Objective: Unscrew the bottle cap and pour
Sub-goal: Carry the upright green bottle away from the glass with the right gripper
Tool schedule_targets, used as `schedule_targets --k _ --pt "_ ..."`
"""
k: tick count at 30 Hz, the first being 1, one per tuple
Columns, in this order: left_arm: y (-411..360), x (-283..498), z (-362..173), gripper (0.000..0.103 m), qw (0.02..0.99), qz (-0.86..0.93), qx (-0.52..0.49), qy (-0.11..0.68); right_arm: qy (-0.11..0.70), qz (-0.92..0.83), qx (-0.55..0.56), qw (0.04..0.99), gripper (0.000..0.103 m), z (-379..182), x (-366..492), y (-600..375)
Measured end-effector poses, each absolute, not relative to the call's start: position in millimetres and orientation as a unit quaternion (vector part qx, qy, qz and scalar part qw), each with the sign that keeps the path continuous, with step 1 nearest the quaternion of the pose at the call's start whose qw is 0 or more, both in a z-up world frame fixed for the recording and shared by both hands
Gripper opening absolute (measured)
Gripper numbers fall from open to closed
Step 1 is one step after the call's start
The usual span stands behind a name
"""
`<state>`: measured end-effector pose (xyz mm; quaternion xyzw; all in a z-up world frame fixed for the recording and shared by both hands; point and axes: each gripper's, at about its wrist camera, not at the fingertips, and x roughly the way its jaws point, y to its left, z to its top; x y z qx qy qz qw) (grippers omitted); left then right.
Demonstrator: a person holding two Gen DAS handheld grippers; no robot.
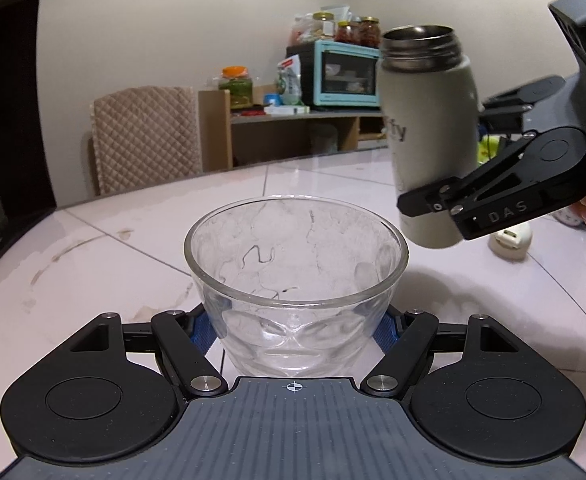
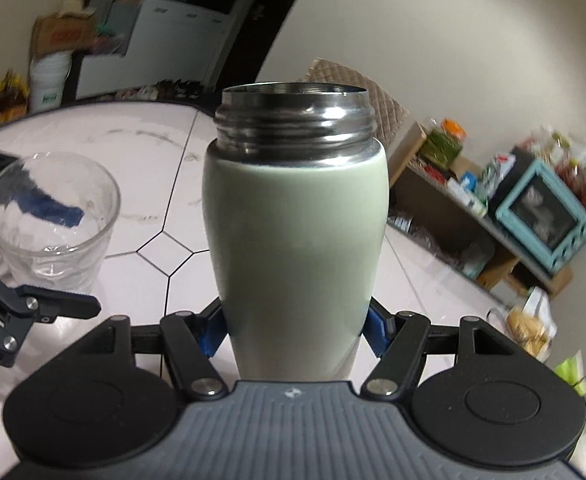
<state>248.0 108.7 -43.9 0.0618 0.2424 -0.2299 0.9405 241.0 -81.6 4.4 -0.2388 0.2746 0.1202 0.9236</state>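
Observation:
My left gripper [image 1: 295, 330] is shut on a clear glass cup [image 1: 295, 280] that stands on the white tiled table [image 1: 93, 264]. My right gripper [image 2: 293, 330] is shut on a pale green steel bottle [image 2: 295, 240], cap off, its threaded metal mouth open. In the left wrist view the bottle [image 1: 429, 132] hangs in the air above and to the right of the cup, near upright, leaning slightly. In the right wrist view the cup [image 2: 51, 220] is at the left with the left gripper's fingers [image 2: 65, 306] round it. The cap is not in view.
A padded chair [image 1: 145, 140] stands at the table's far edge. Behind it a wooden shelf [image 1: 293, 120] carries a teal oven [image 1: 345, 74] and jars. A small white object [image 1: 509, 242] lies on the table at the right. A snack bag [image 2: 531, 330] sits at right.

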Motion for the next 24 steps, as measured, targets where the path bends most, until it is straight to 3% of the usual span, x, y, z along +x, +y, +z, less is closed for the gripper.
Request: schedule_targets --k 14,24 --pt "105 278 -38 0.079 0.950 -0.179 0.058 0.249 0.299 0.093 -0.075 0.947 0.070 -4 285 -170" --pt "99 290 -38 0.079 0.954 -0.159 0.053 0.249 0.307 0.079 -0.016 0.948 0.070 -12 298 -202"
